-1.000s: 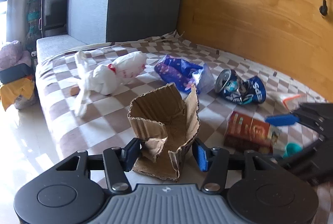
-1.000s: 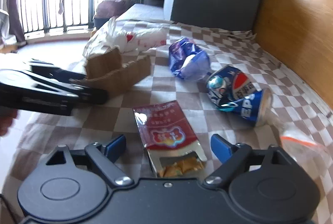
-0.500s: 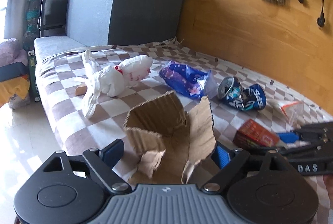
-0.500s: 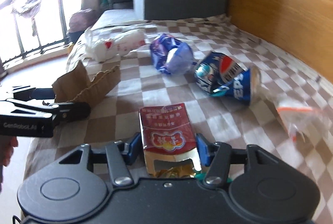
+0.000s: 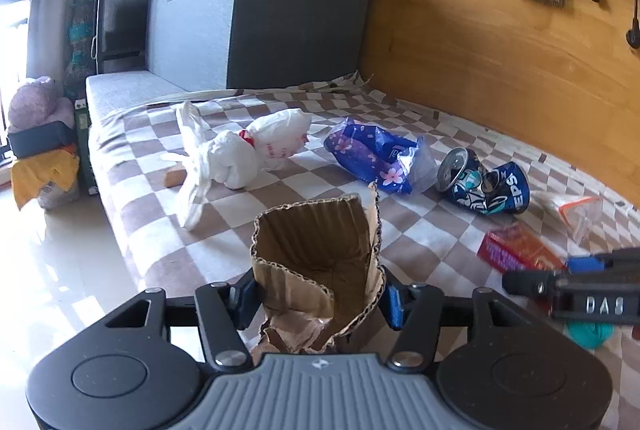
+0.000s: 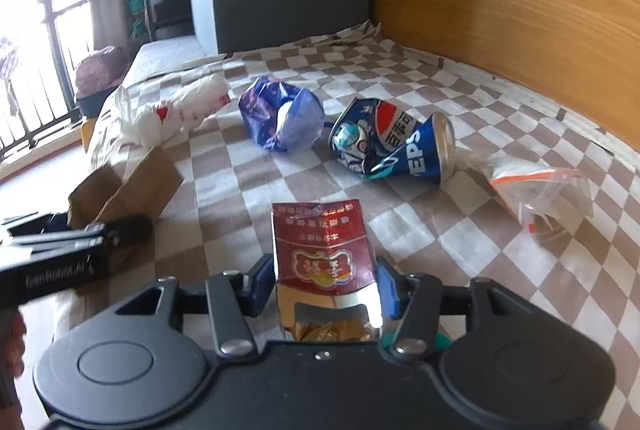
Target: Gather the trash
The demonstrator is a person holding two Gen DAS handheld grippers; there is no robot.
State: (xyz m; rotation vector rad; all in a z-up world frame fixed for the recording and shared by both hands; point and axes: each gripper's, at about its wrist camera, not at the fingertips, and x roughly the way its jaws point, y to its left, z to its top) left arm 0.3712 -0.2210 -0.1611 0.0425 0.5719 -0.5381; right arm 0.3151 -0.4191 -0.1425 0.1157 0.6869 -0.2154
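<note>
Now left claw (image 5: 318,300) pinches upright cardboard (image 5: 316,270); right claw (image 6: 322,284) pinches red packet (image 6: 322,250) lengthwise.

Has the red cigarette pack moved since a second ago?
Yes. The red cigarette pack, flat then, now tilts up off the checkered blanket, clamped in the right hand-held gripper.

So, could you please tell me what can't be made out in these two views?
- Teal object: left wrist view, mostly behind the right gripper; identity unclear.
- Red packet: right wrist view, near end cut off by the gripper body.
- Torn cardboard: left wrist view, base hidden behind the left gripper.
</note>
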